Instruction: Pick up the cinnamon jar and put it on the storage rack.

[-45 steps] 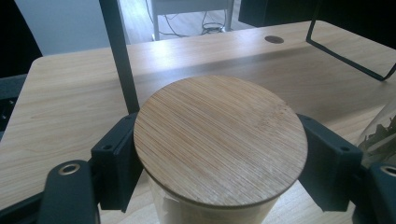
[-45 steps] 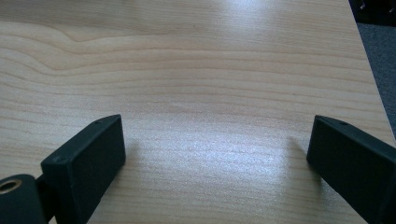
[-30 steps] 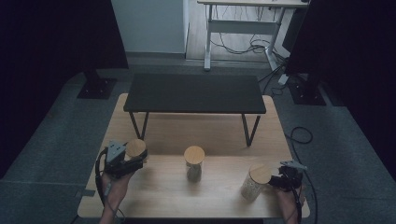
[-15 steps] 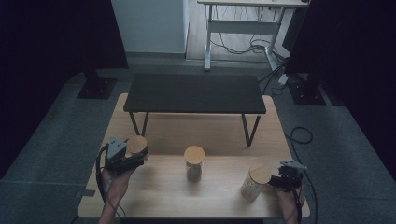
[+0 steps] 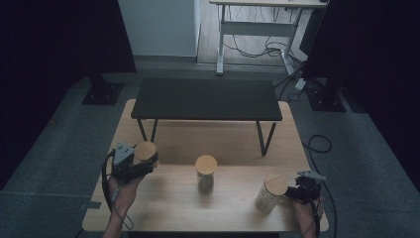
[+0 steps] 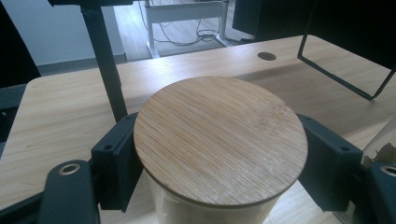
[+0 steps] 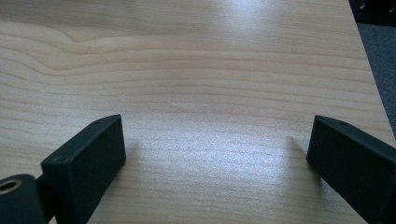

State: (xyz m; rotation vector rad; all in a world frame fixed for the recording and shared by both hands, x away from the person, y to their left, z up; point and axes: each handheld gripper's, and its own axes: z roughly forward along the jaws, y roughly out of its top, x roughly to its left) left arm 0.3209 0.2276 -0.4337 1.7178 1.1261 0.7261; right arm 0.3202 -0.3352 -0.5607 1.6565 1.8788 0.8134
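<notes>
Three glass jars with round bamboo lids are on the wooden table (image 5: 168, 208). My left gripper (image 5: 142, 160) is shut on the left jar (image 5: 145, 149). In the left gripper view both black pads (image 6: 116, 161) press the glass just under its lid (image 6: 219, 140). The middle jar (image 5: 205, 171) stands alone at the table's centre. At the front right stands the right jar (image 5: 271, 192). My right gripper (image 5: 291, 192) sits just to its right, pointing towards it. In the right gripper view it (image 7: 215, 154) is open over bare wood, nothing between its jaws.
A low black bench (image 5: 205, 99) on thin metal legs spans the far half of the table. Cables trail from both grippers off the front edge. Beyond the table are grey floor, a white desk frame (image 5: 257, 29) and dark curtains.
My left gripper and its jar have shifted very slightly away from the front edge. The right gripper has stayed still.
</notes>
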